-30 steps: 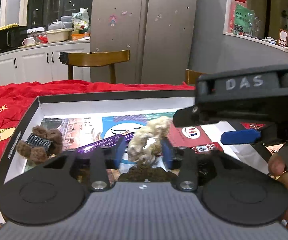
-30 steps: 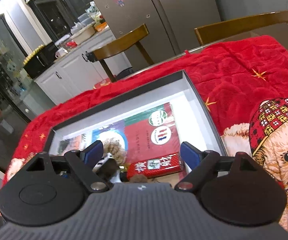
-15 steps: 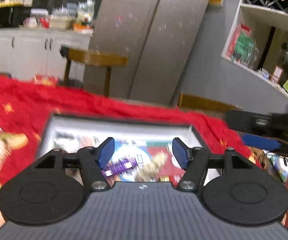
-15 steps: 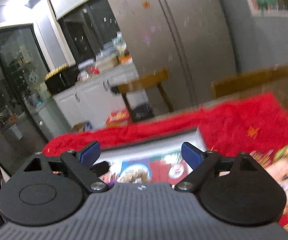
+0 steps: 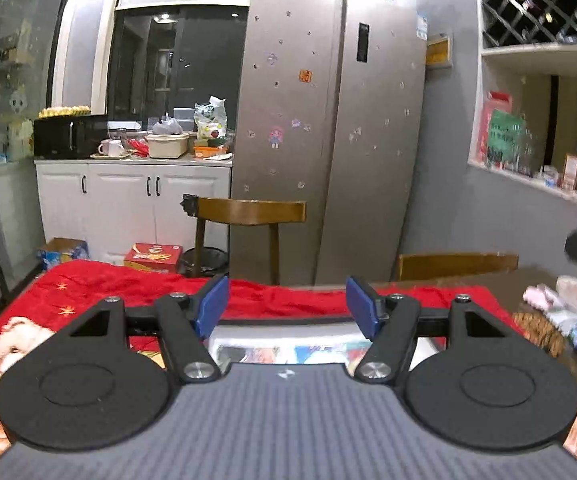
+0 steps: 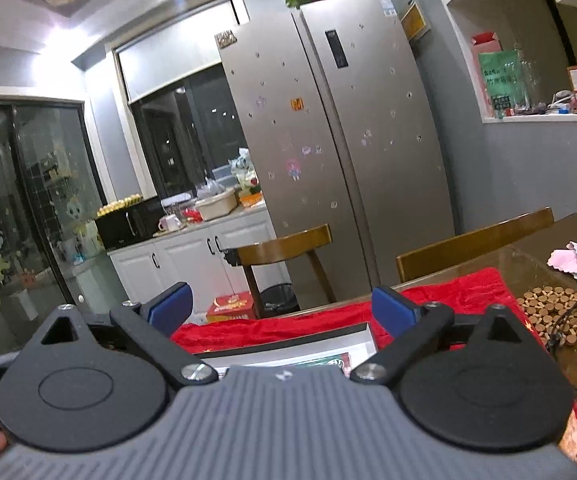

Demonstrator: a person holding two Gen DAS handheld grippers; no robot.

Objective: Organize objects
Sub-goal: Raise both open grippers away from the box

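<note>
**Both grippers empty above the box**

The left gripper [image 5: 287, 307] is held apart, nothing gripped. The right gripper's [image 6: 279, 307] jaws are opening, nothing between them. The box [image 6: 288, 354], contents perhaps printed packets, is seen on the red-clothed surface [image 5: 136, 286] below
</note>
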